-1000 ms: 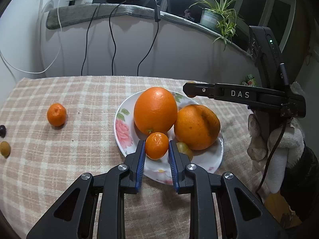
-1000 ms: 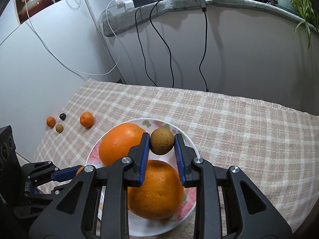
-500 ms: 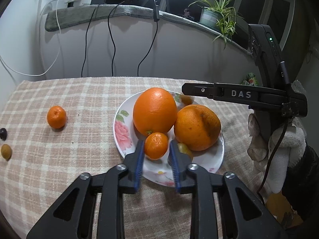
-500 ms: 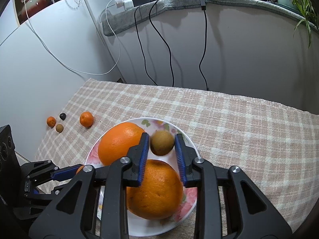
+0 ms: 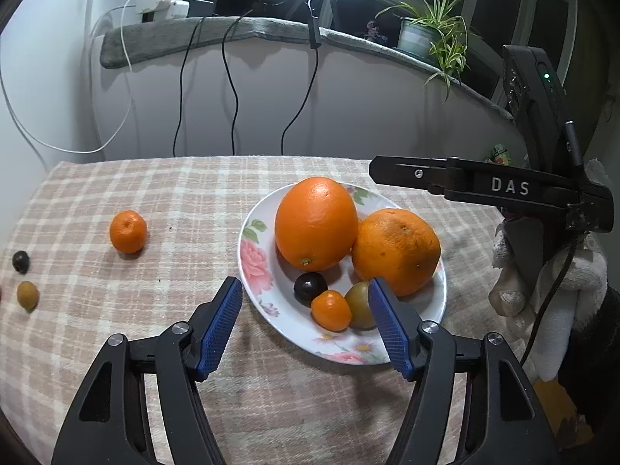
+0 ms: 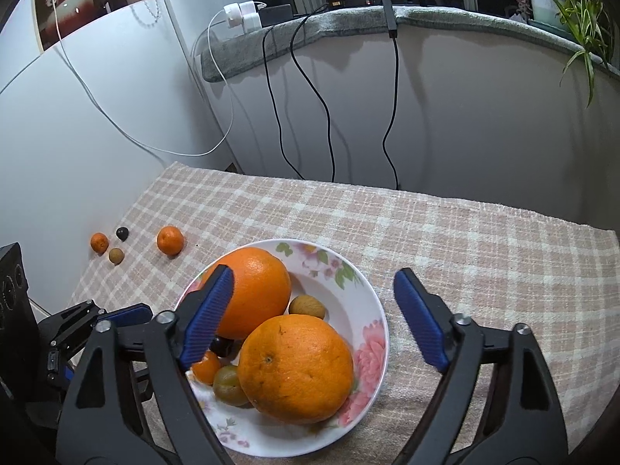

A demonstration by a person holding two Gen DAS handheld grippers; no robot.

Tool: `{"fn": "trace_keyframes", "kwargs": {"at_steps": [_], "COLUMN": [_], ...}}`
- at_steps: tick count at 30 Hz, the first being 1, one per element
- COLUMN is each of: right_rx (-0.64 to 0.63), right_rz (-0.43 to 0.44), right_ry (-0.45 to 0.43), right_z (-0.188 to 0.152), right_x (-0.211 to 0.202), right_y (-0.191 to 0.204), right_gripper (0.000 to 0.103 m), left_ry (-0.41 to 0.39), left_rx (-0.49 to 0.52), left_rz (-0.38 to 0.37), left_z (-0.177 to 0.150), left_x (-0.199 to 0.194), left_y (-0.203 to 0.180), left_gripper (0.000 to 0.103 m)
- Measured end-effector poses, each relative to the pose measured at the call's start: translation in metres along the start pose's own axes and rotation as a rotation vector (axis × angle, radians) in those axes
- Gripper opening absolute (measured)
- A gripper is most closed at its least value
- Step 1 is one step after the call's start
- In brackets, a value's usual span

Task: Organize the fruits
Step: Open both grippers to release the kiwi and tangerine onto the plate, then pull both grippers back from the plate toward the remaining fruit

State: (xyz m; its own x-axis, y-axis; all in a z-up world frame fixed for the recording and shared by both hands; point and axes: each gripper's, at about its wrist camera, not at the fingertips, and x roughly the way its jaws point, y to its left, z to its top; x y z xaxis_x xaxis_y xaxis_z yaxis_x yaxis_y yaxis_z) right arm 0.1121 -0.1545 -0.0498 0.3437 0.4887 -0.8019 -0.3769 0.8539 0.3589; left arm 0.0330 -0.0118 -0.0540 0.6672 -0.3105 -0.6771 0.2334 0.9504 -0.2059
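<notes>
Release was the step in hand, judged from how things lay around the flowered plate (image 5: 254, 271). The left gripper (image 5: 306, 323) hung over the plate's near rim with its jaws opening and nothing pressed between the pads; a small mandarin (image 5: 330, 310) lay in the plate between them, free of both, beside a greenish fruit (image 5: 360, 304) and a dark one (image 5: 310, 286). The right gripper (image 6: 314, 312) hung above the plate, jaws opening wide, with a brown fruit (image 6: 307, 307) resting in the plate below them, beside two big oranges (image 6: 254, 290). To finish well, each gripper probably needed to open fully and lift straight up, since a sideways pull could nudge the small round fruit over the shallow rim. Four fruits waited on the checked cloth (image 6: 445, 255), well to the plate's left: a mandarin (image 6: 169, 240), a smaller orange one (image 6: 99, 242), a dark one (image 6: 122, 233) and a brown one (image 6: 116, 256).
</notes>
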Motion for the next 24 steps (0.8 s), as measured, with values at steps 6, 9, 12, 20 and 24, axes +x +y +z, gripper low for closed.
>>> {"fn": "trace_keyframes", "kwargs": {"at_steps": [6,9,12,20,24], "right_rx": [-0.013,-0.016,-0.024,-0.068,-0.091], "right_rz": [0.001,0.007,0.012,0.032,0.049], "right_ry": [-0.002,-0.006,-0.013,-0.016,-0.014], "right_z": [0.001,0.003,0.005,0.011,0.015], "right_x": [-0.002,-0.003,-0.004,-0.001,0.002], "right_y": [0.007,0.010,0.014,0.035,0.049], "right_gripper": [0.090,0.090,0.090,0.090,0.090], "left_ry": [-0.003,-0.007,-0.015,-0.033,-0.036], "left_rx": [-0.015,-0.016,-0.029,-0.057,-0.078], "left_rz": [0.030,0.053,0.065,0.109,0.137], "left_z": [-0.001,0.000,0.000,-0.003,-0.006], "left_x": [-0.002,-0.005,-0.009,-0.021,-0.027], "left_y": [0.005,0.009,0.015,0.039,0.054], "left_gripper": [0.071,0.073,0.073,0.073,0.073]}}
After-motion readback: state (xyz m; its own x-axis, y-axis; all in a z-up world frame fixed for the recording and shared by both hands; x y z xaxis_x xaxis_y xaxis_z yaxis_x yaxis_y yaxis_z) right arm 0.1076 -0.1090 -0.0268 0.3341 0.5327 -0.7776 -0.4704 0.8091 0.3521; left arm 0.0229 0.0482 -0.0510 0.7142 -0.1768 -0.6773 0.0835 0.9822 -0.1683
